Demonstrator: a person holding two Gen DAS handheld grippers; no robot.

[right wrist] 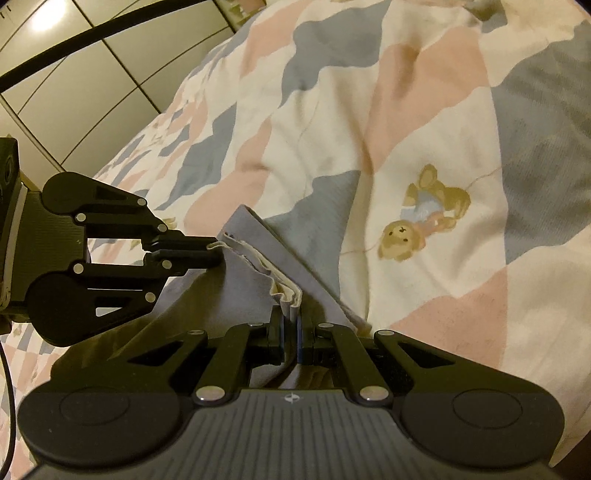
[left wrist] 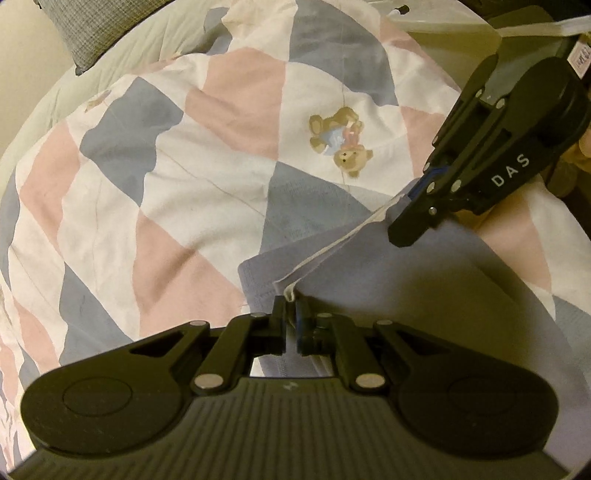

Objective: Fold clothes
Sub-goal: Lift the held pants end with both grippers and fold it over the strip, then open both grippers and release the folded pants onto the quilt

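Note:
A lavender-grey garment (left wrist: 424, 273) with a white-trimmed edge hangs between both grippers above a bed. My left gripper (left wrist: 291, 308) is shut on one end of that trimmed edge, and cloth bunches between its fingers. My right gripper (left wrist: 410, 218) comes in from the upper right and is shut on the other end. In the right wrist view the right gripper (right wrist: 291, 314) pinches bunched white and lavender folds of the garment (right wrist: 251, 288), and the left gripper (right wrist: 212, 251) grips the edge at the left. The cloth drapes down below both, its lower part hidden by the gripper bodies.
A quilt (left wrist: 166, 166) in pink, grey-blue and white diamonds with a teddy bear print (left wrist: 341, 142) covers the bed. A grey pillow (left wrist: 79, 33) lies at the far left. Cupboard doors (right wrist: 85, 74) and a black cable (right wrist: 74, 40) show beyond the bed.

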